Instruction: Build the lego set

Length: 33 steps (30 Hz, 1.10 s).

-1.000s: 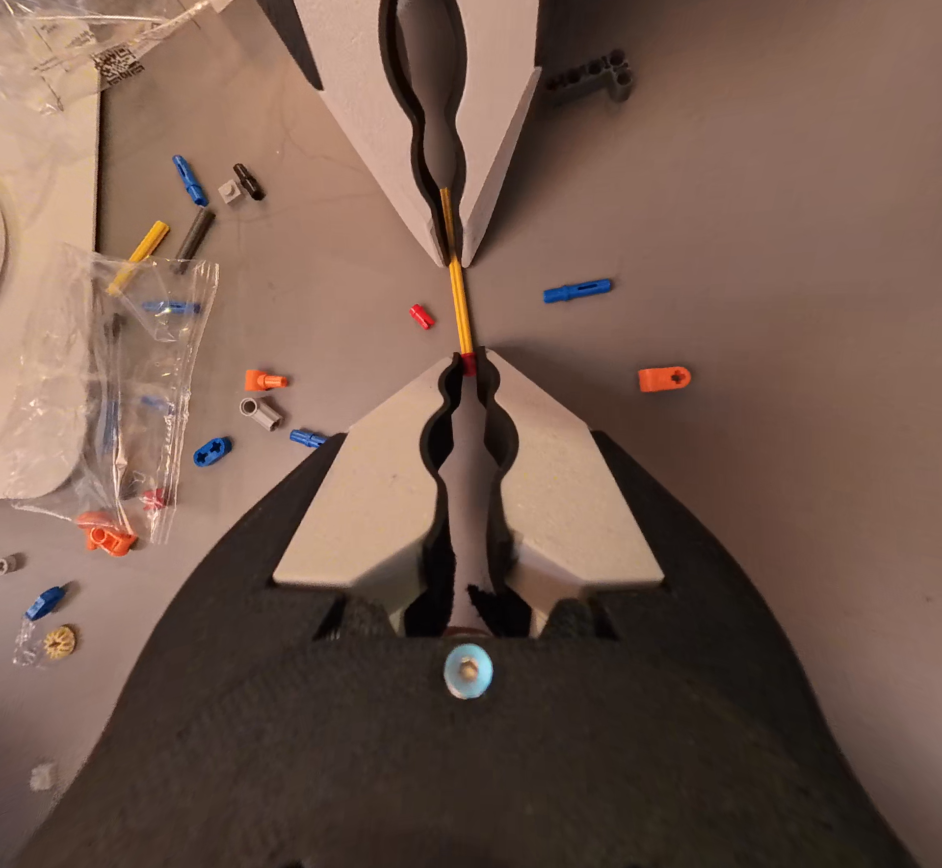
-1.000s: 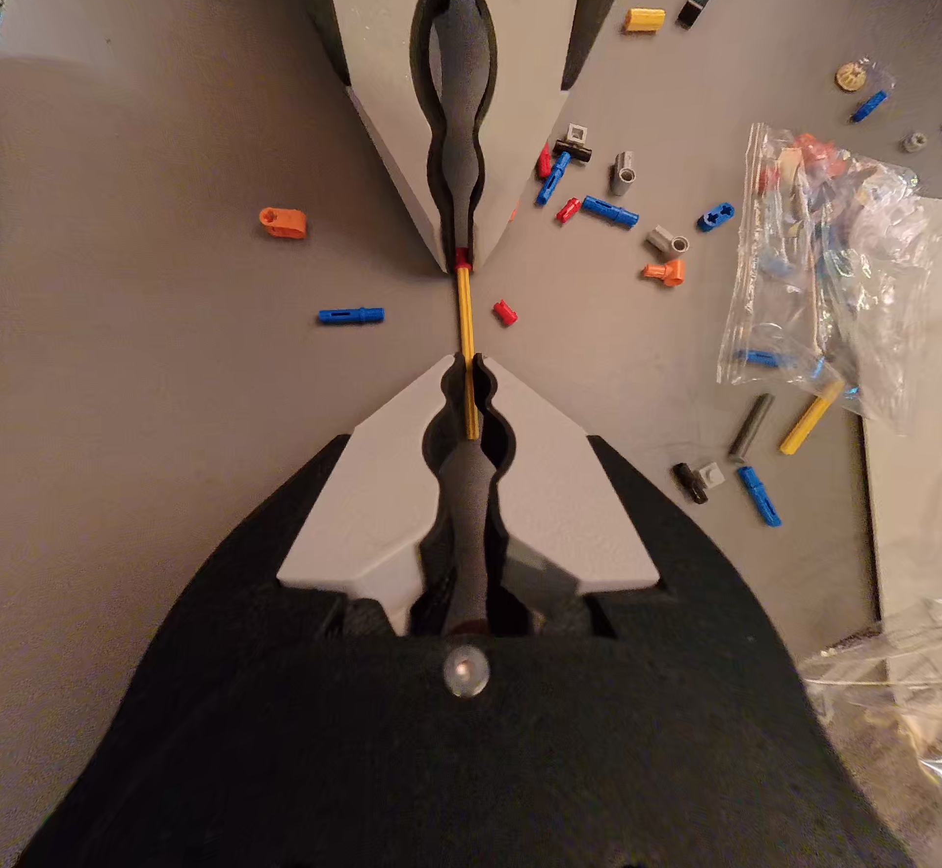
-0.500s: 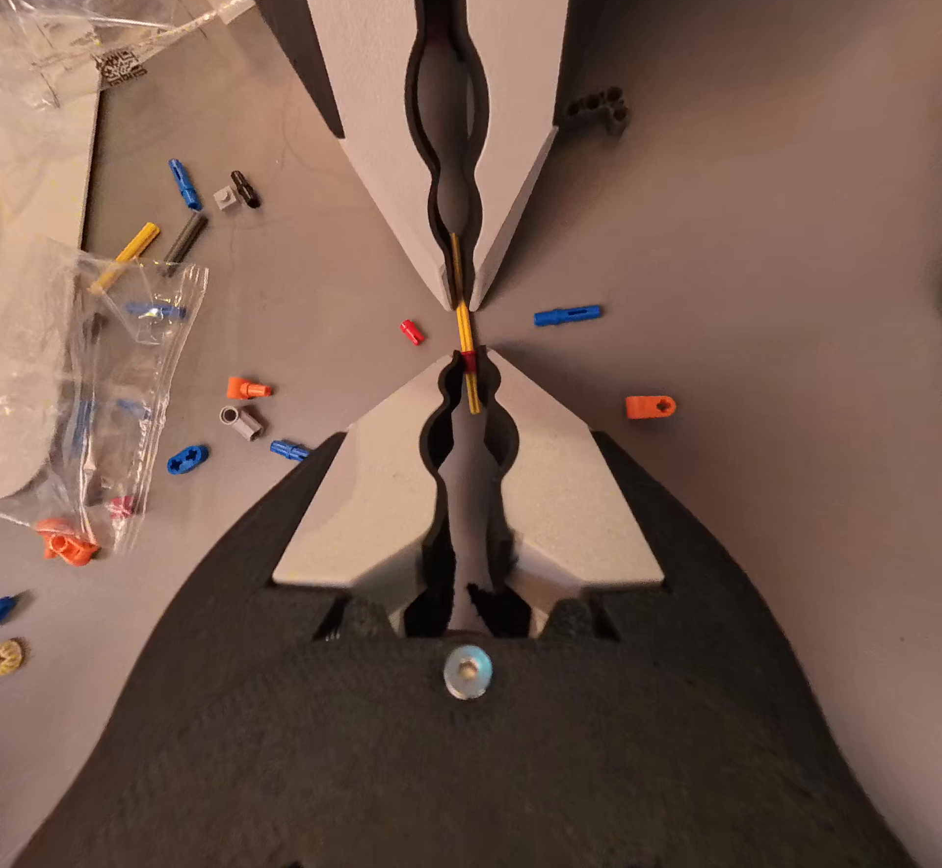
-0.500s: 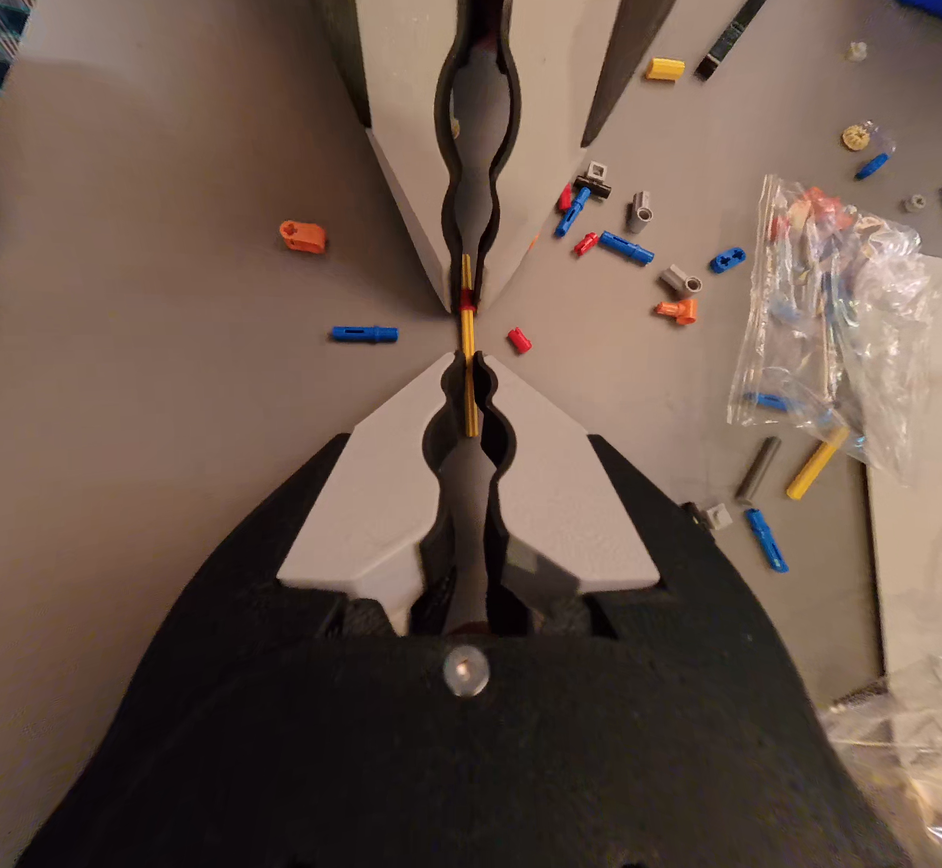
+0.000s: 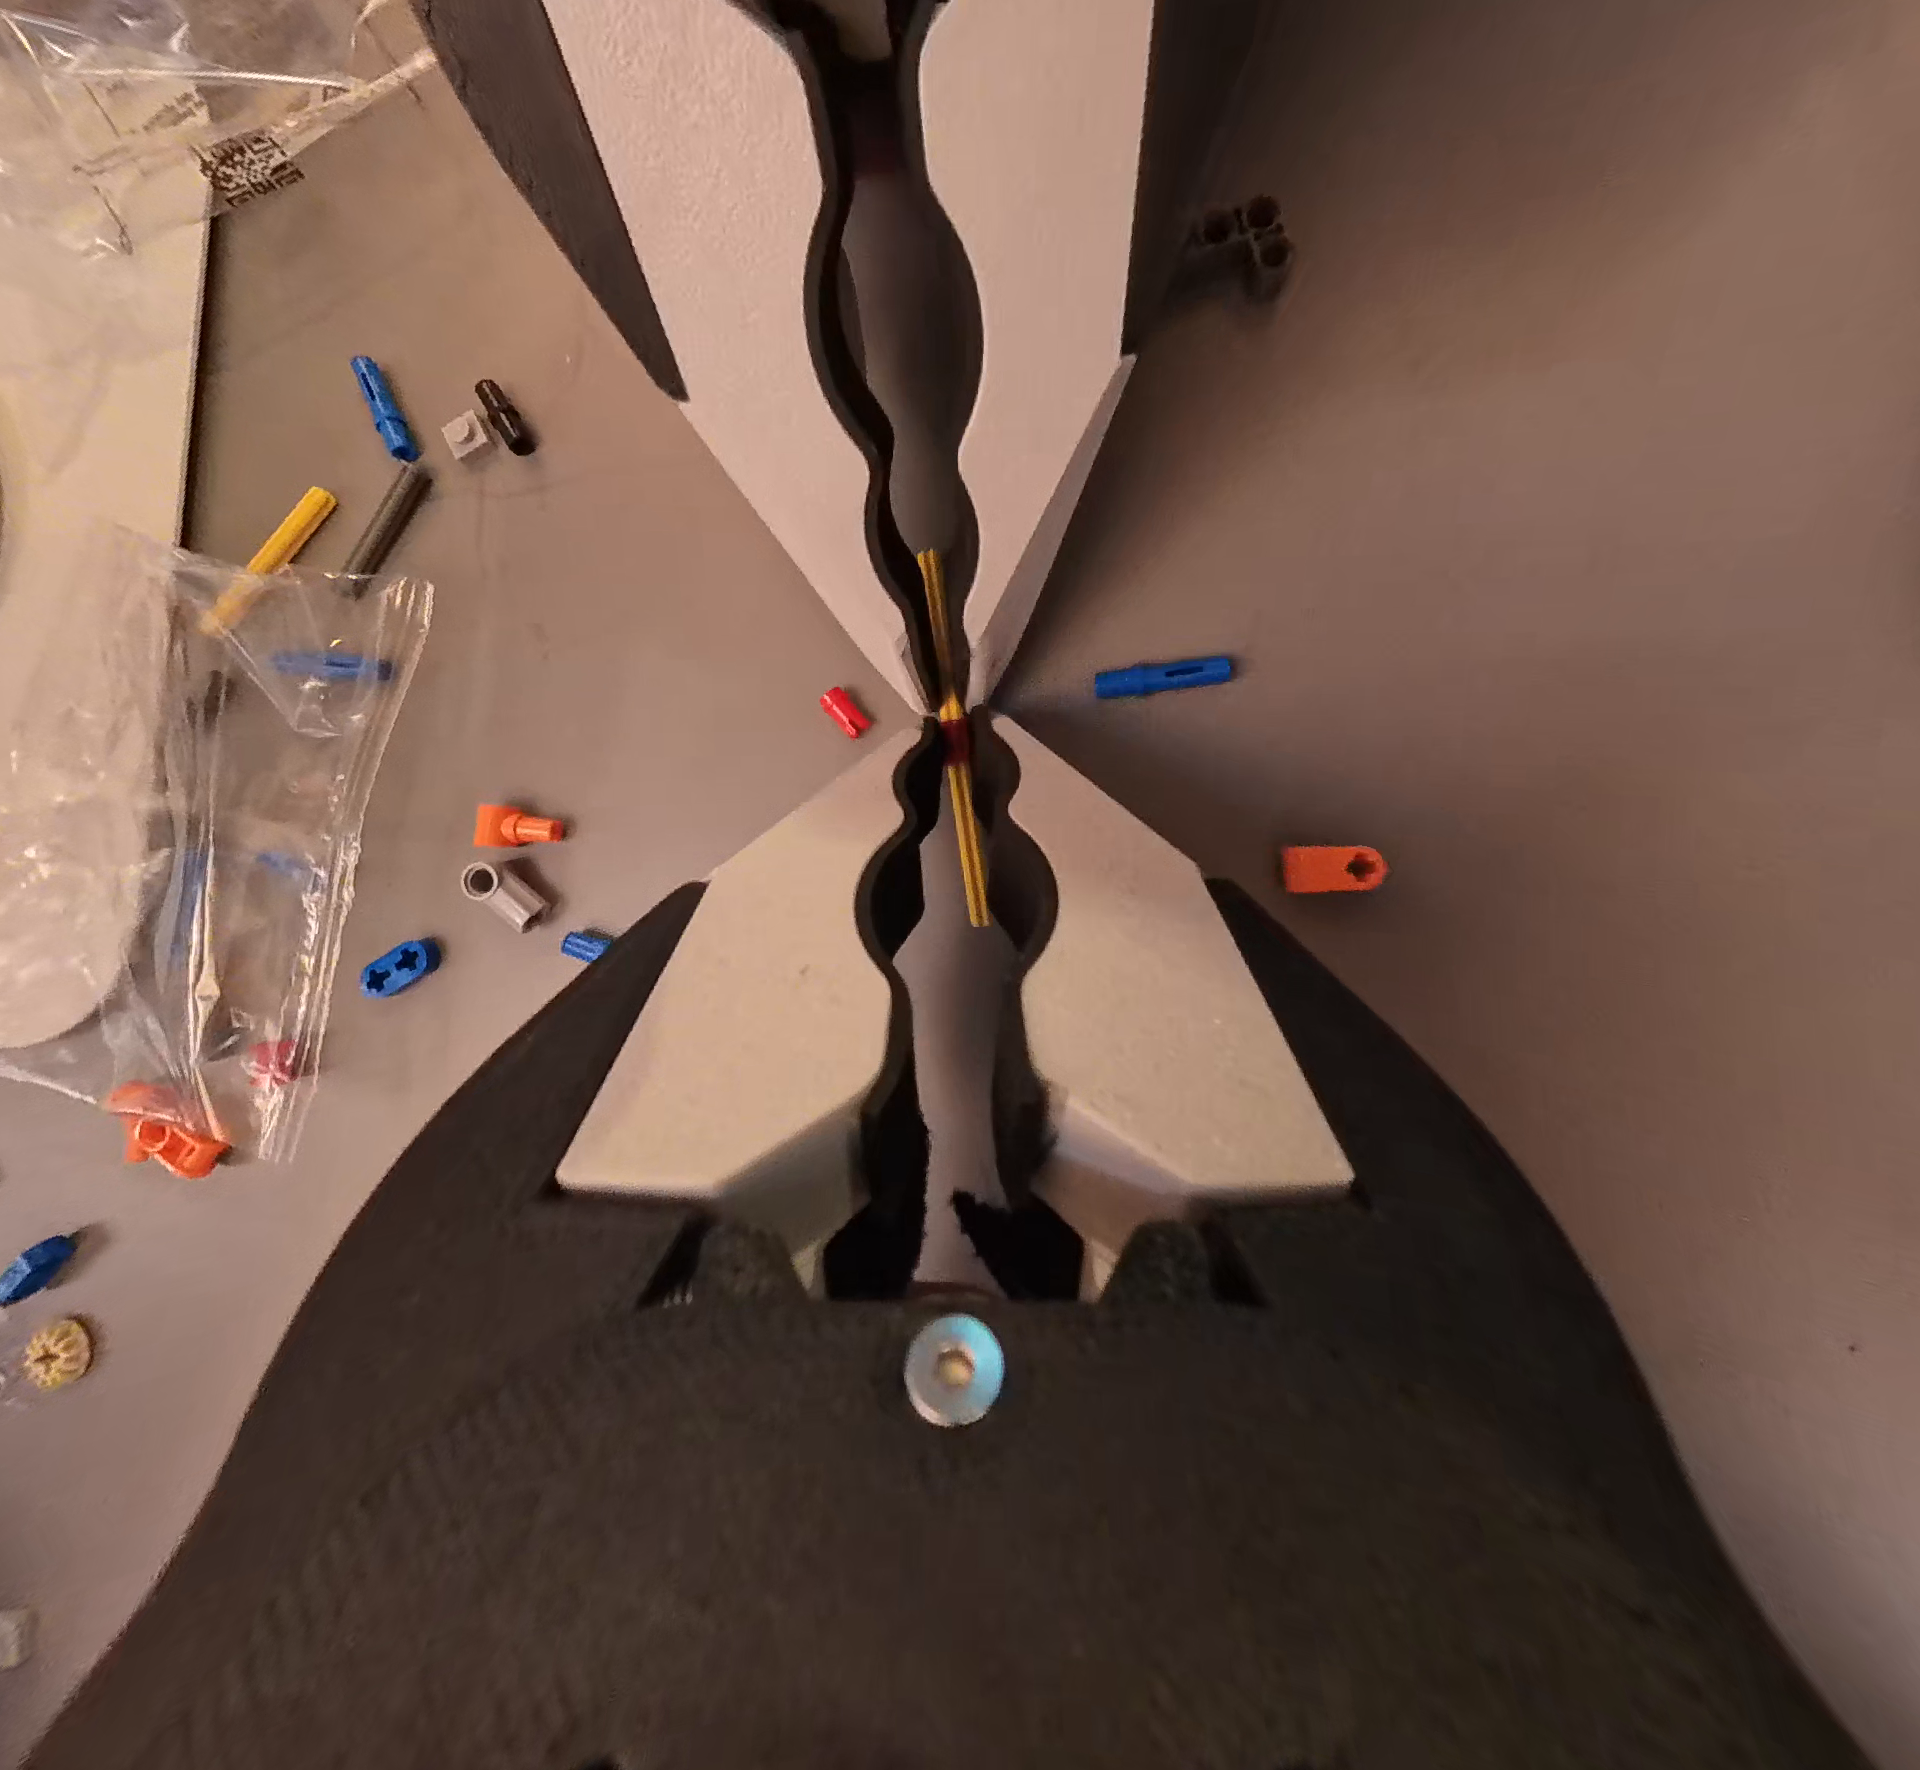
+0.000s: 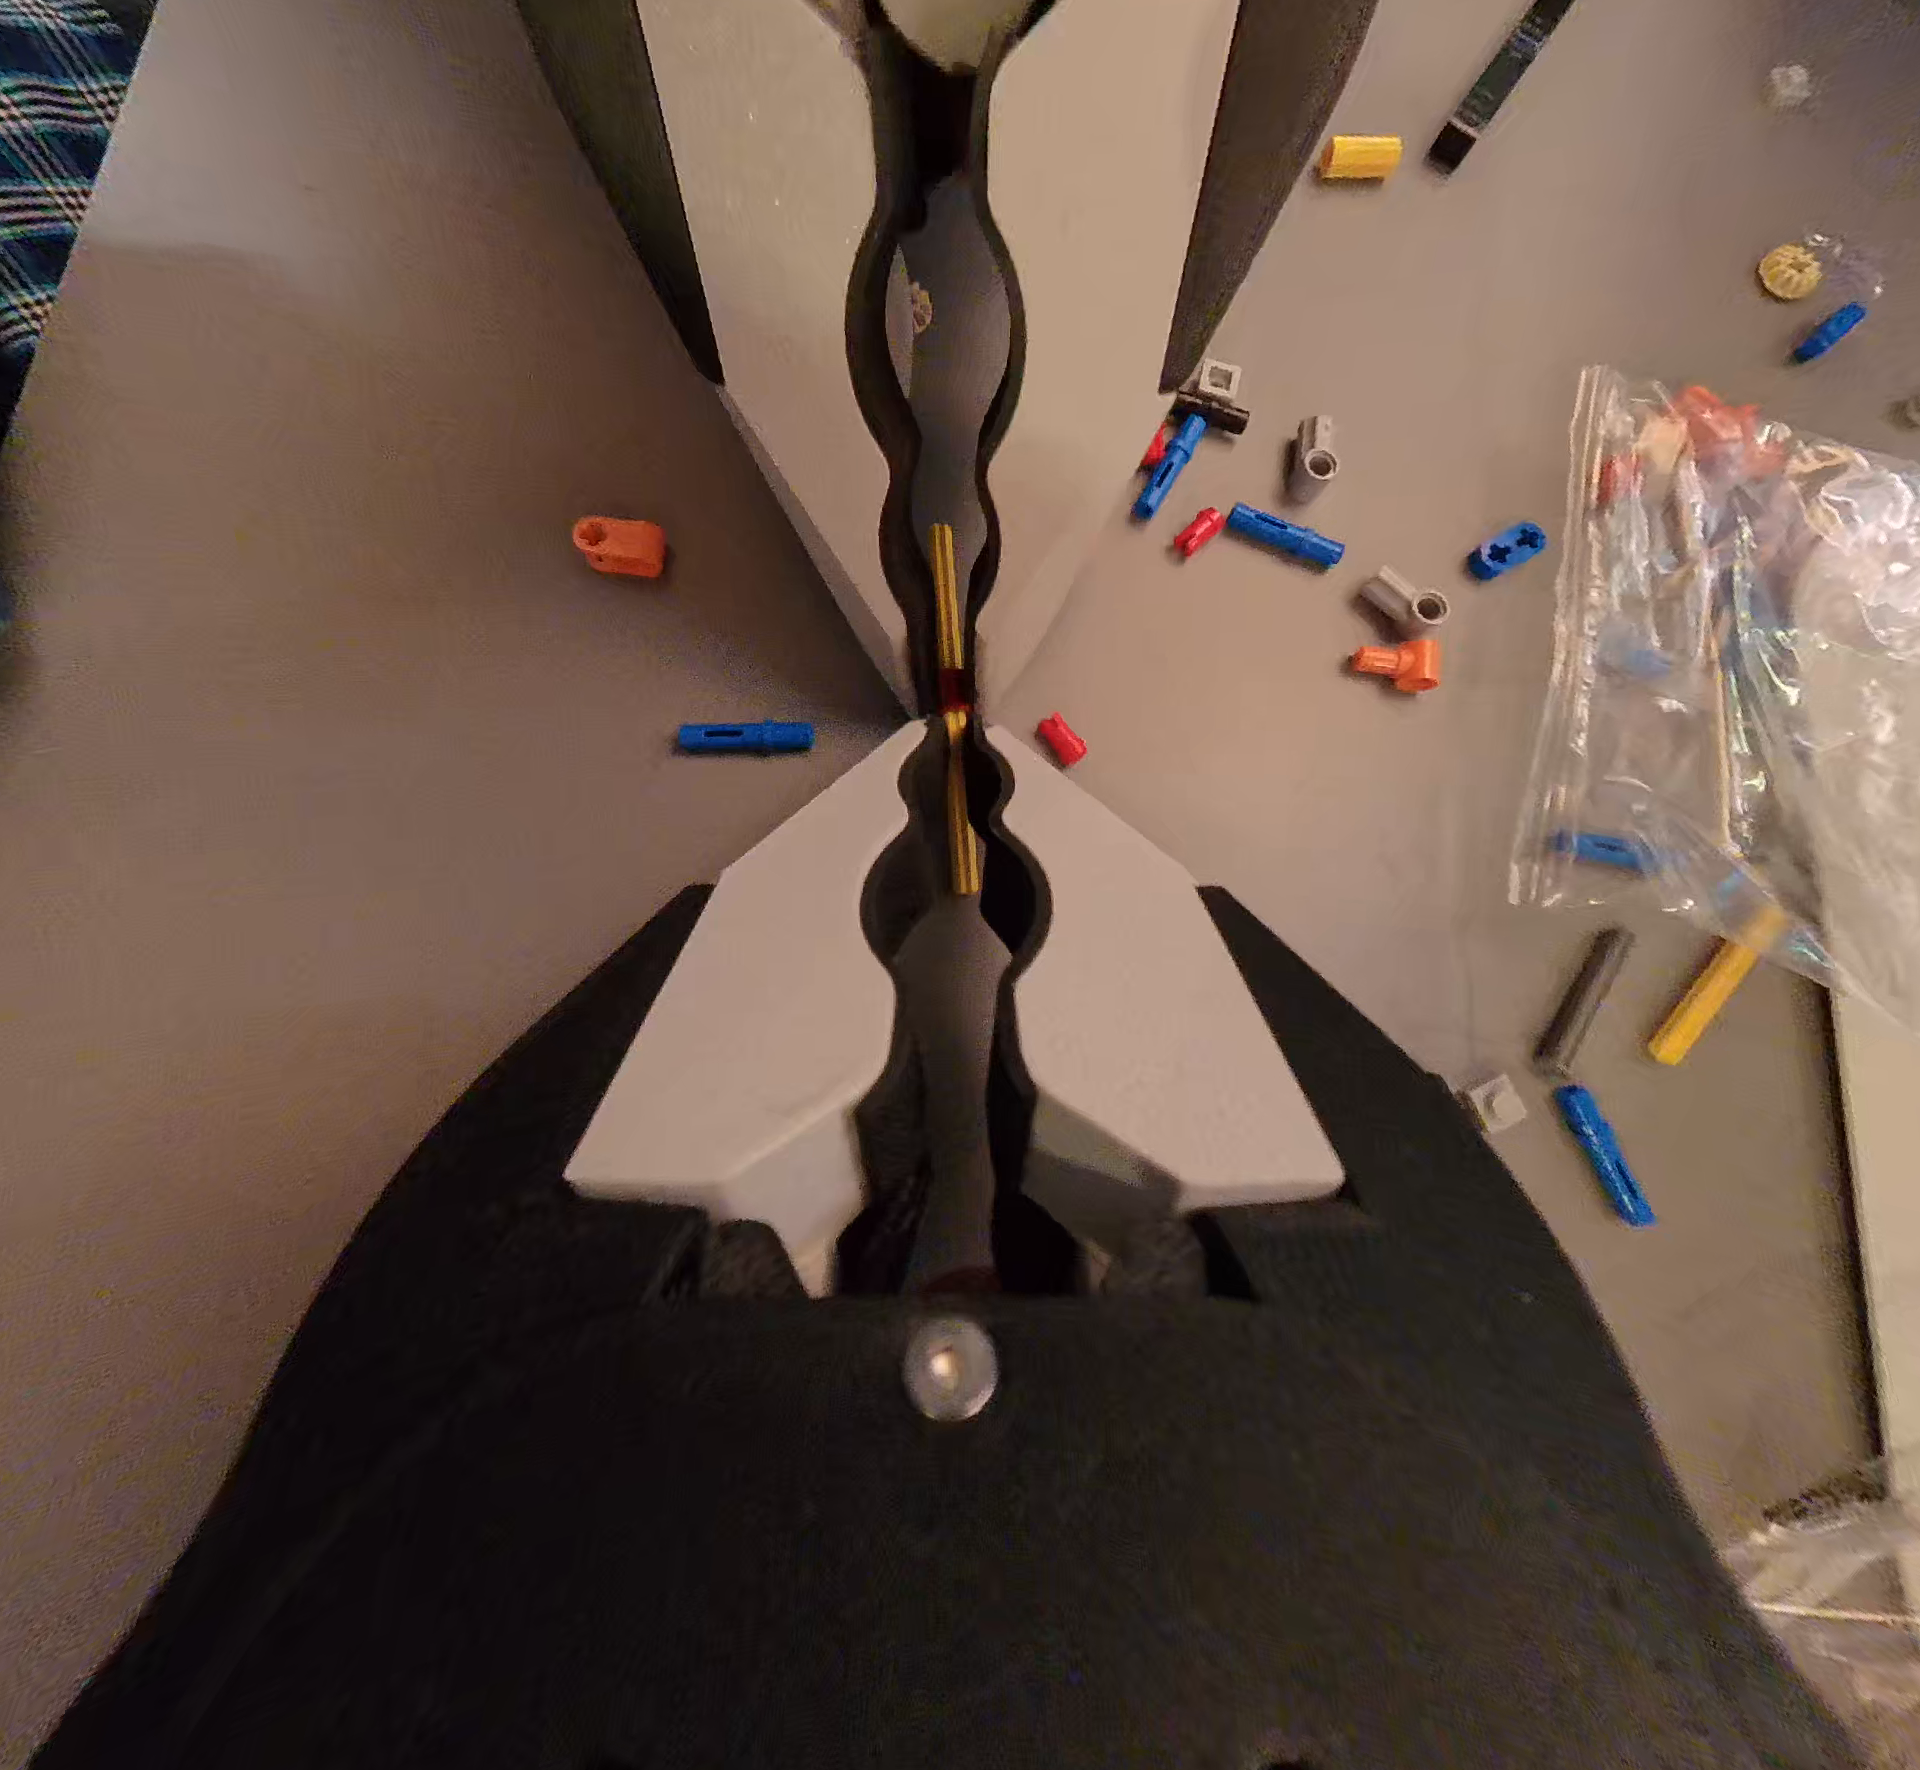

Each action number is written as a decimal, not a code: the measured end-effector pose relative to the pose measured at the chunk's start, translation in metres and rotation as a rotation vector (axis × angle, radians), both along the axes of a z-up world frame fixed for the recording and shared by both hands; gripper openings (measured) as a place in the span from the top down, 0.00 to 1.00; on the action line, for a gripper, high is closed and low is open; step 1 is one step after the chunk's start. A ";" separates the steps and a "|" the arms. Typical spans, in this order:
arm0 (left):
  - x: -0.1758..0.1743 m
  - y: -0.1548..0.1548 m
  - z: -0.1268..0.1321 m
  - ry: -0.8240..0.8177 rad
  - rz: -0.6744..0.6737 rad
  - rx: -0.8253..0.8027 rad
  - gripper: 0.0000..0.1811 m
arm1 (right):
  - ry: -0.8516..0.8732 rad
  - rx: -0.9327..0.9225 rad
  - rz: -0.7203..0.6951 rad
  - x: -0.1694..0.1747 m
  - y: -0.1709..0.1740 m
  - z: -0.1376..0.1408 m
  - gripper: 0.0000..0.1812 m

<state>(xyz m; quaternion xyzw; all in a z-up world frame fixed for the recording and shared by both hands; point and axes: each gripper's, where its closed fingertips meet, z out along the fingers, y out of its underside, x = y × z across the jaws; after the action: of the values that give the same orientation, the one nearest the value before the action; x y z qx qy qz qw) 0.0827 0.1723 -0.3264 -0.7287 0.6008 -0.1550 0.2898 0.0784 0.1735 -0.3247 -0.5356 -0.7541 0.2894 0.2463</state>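
Left wrist view | yellow axle (image 5: 965,837): 1 | red bush (image 5: 956,735): 1

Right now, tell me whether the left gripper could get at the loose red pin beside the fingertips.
Probably not as things stand. The red pin lies bare on the table, nothing over it, but the left gripper is shut on the red bush threaded on the yellow axle.

1. Left gripper (image 5: 954,746): jaws closed down to a thin slit, pinching a red bush on a yellow axle (image 5: 966,837).
2. Right gripper (image 6: 954,733): jaws likewise closed, clamped on the same axle.
3. Both point straight at each other, tips nearly touching, above the table.
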 end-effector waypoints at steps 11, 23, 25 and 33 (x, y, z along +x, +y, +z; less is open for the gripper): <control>-0.001 0.000 0.000 -0.017 0.011 0.032 0.99 | -0.053 -0.005 -0.017 0.003 0.001 -0.001 0.98; -0.001 -0.001 0.000 -0.052 0.017 0.019 0.98 | -0.067 -0.035 -0.058 0.003 0.001 -0.001 0.99; -0.001 -0.001 0.000 -0.057 0.015 0.017 0.98 | -0.070 -0.033 -0.058 0.003 0.001 -0.001 0.99; -0.001 -0.001 0.000 -0.055 0.006 0.018 0.98 | -0.085 -0.036 -0.046 -0.001 -0.001 -0.001 0.99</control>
<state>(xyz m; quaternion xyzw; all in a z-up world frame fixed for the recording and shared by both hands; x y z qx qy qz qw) 0.0819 0.1717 -0.3268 -0.7234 0.5917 -0.1689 0.3132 0.0772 0.1725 -0.3261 -0.5690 -0.7460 0.2742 0.2109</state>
